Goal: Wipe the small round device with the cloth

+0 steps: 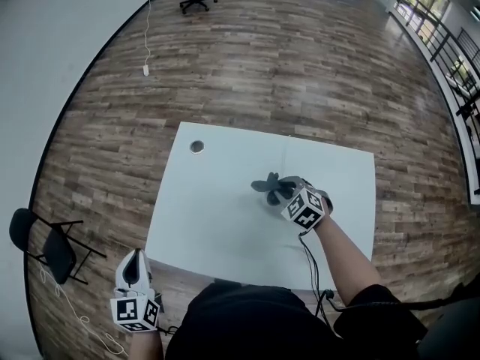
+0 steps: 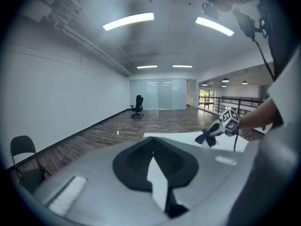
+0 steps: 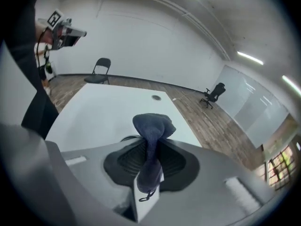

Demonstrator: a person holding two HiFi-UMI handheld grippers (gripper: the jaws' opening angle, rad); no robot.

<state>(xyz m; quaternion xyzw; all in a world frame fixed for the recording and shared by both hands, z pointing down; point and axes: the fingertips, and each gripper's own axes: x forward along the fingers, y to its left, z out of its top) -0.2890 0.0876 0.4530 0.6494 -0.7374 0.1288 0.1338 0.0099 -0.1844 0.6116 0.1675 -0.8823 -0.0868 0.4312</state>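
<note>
my right gripper (image 3: 148,182) pinches the cloth (image 3: 151,126), bunched ahead for wiping; the device (image 1: 197,146) sits at the tabletop's (image 1: 225,223) far-left corner; my left gripper (image 2: 157,182), jaws together and empty, hangs clear.

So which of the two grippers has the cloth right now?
The right gripper, over the white table: its jaws are shut on the dark blue cloth. The left gripper hangs off the table's near left corner, jaws together, nothing between them.

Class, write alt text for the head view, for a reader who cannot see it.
Seen from above, the right gripper holds a dark cloth over a white table, apart from the small round device near the table's far left corner. The left gripper hangs beside the table's near left corner, over a wooden floor.
</note>
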